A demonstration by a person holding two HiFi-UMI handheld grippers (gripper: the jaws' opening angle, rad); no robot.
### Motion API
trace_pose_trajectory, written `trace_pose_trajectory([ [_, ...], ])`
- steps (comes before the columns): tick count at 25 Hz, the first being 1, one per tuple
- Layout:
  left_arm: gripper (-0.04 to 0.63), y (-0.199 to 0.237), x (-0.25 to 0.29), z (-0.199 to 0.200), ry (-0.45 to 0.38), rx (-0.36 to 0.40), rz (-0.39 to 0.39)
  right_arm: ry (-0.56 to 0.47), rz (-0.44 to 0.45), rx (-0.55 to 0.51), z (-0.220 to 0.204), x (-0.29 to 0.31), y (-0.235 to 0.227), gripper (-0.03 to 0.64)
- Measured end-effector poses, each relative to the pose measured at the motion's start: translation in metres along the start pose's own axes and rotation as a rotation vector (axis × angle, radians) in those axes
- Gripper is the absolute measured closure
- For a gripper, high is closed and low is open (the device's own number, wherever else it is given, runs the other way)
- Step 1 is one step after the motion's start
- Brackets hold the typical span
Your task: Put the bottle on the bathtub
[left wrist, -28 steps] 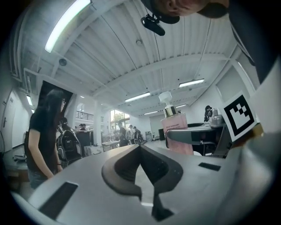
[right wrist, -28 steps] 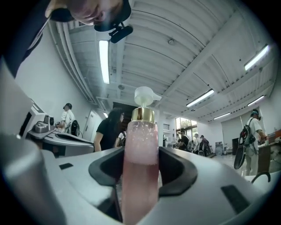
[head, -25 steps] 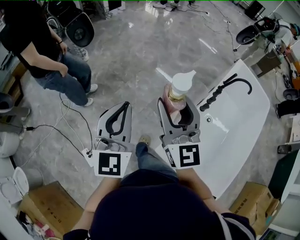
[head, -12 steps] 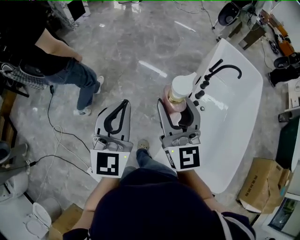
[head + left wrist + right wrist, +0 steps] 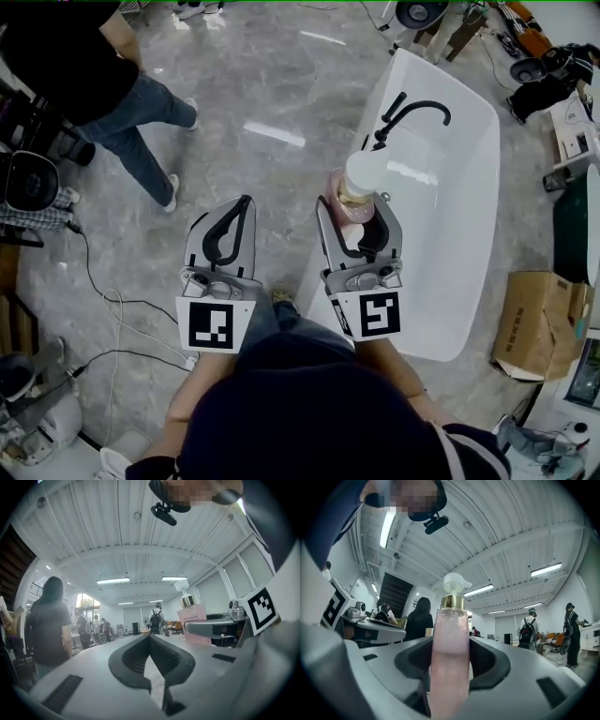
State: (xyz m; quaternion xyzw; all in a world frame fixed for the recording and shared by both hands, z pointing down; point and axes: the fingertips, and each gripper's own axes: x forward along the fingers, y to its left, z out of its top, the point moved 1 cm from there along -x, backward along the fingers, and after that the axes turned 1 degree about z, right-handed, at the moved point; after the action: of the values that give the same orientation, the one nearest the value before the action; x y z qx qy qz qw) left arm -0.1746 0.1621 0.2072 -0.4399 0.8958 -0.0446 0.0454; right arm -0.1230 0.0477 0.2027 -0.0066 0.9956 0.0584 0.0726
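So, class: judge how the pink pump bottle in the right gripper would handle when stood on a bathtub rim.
Likely stiff: the pump bottle shows no dent between the right gripper's jaws. Probably apt to tip: it is tall and narrow, with a pump head on top. Possibly slippery on the glossy bathtub rim.

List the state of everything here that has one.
bottle: upright, held off the ground, pump top on.
right gripper: shut on the bottle.
left gripper: shut, nothing between its jaws.
bathtub: nothing in it or on its rim.
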Motion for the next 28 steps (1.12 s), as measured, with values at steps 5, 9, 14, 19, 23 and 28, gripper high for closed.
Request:
trace_pose_trajectory([
  [5, 0.58, -0.004, 0.023, -0.003, -0.009, 0.001, -0.056, 0.004, -0.061, -0.008, -0.004, 0.001, -0.018, 0.388],
  [9, 0.58, 0.007, 0.054, -0.01, -0.019, -0.011, -0.111, 0.021, -0.123, -0.019, -0.015, 0.015, -0.032, 0.388],
  [14, 0.58, 0.029, 0.114, -0.018, -0.024, -0.014, -0.215, 0.03, -0.212, -0.03, -0.026, 0.052, -0.053, 0.388],
  [19, 0.58, 0.058, 0.173, 0.002, -0.034, -0.016, -0.348, 0.015, -0.327, -0.05, -0.006, 0.102, -0.072, 0.388],
  [23, 0.58, 0.08, 0.215, 0.0, -0.053, -0.018, -0.46, 0.04, -0.43, -0.077, -0.014, 0.138, -0.083, 0.388],
  [28, 0.58, 0.052, 0.268, -0.03, -0.049, -0.03, -0.621, 0.072, -0.568, -0.105, -0.047, 0.143, -0.123, 0.388],
])
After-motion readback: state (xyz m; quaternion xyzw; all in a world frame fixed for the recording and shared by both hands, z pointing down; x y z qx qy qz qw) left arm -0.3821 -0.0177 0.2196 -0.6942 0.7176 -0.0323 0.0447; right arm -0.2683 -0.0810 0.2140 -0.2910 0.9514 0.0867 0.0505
